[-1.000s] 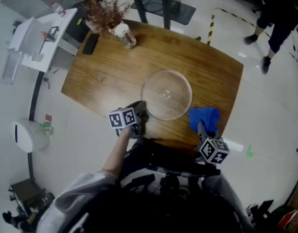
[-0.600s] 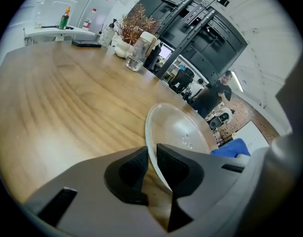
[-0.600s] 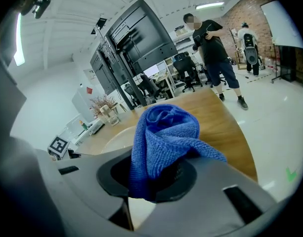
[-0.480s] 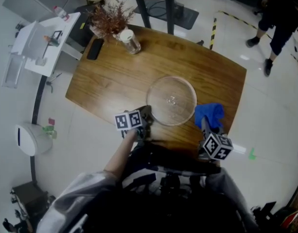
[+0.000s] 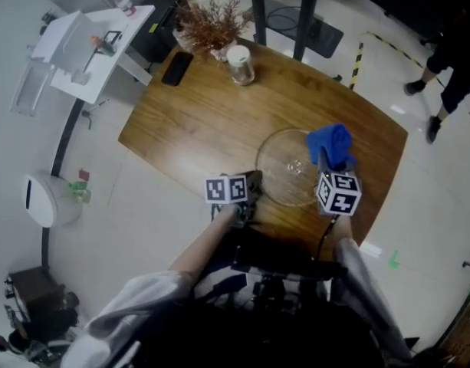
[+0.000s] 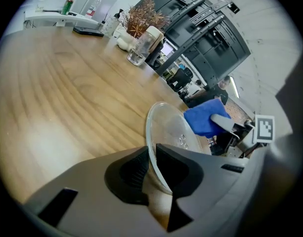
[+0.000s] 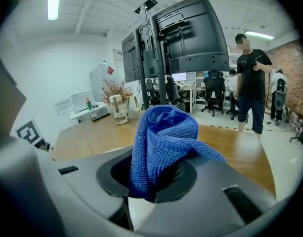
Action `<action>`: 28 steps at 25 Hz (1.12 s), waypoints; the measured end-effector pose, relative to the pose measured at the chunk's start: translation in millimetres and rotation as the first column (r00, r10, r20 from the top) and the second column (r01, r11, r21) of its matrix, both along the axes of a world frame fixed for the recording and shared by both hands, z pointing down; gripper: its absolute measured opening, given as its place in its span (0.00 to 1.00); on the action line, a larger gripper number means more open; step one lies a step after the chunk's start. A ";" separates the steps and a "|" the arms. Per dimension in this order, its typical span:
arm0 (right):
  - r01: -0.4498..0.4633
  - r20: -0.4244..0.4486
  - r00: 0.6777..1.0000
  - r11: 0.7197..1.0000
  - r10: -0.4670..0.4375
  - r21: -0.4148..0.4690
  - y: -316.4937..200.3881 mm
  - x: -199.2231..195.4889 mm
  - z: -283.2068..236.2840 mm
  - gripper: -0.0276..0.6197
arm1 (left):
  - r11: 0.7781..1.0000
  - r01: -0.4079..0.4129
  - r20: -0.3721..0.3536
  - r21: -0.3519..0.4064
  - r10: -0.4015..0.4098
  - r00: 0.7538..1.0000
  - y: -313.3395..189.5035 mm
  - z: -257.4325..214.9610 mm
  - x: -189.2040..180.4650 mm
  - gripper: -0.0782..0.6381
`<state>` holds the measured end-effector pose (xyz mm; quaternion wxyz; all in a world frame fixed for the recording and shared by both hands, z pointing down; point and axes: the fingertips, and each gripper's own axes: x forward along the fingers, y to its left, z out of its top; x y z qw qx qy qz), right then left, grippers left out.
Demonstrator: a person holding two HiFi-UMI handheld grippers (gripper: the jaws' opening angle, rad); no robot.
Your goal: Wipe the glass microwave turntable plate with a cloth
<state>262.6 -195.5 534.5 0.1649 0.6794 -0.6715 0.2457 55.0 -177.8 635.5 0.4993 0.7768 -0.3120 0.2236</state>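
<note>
The clear glass turntable plate (image 5: 290,167) lies near the front edge of the wooden table (image 5: 188,121). My left gripper (image 5: 251,184) is shut on the plate's near-left rim; in the left gripper view the plate (image 6: 163,127) rises from between the jaws of the left gripper (image 6: 150,171). My right gripper (image 5: 328,163) is shut on a bunched blue cloth (image 5: 330,144), held above the plate's right side. The cloth (image 7: 161,137) fills the right gripper view, sticking up from the right gripper (image 7: 153,179). The left gripper view also shows the cloth (image 6: 203,116) beyond the plate.
A glass jar (image 5: 240,64), dried plant (image 5: 210,23) and black phone (image 5: 177,68) stand at the table's far side. A white side table (image 5: 89,44) is at the upper left. A person (image 7: 250,78) stands beyond the table's far end, by office chairs.
My right gripper has lifted the blue cloth off the table beside the plate and carried it up over the plate's right side. The left gripper has stayed on the rim.
</note>
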 end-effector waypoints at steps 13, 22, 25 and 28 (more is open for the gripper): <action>0.152 0.078 0.986 0.984 -0.144 -0.098 -23.2 -107.3 31.9 0.17 | 0.999 -0.015 -0.033 -0.037 0.014 0.999 -2.2 0.8 -2.2 0.16; 0.319 0.138 0.944 0.936 -0.300 -0.147 17.3 -182.6 36.2 0.17 | 0.997 -0.020 -0.066 -0.068 0.016 0.998 -3.0 0.7 -0.7 0.16; 0.308 0.164 0.945 0.940 -0.284 -0.145 19.6 -181.2 36.0 0.17 | 0.997 -0.021 -0.066 -0.074 0.016 0.998 -2.3 2.0 -1.0 0.16; 0.241 0.188 0.958 0.963 -0.216 -0.121 14.6 -160.8 30.5 0.17 | 0.997 -0.021 -0.065 -0.069 0.016 0.998 -2.3 1.7 -0.9 0.16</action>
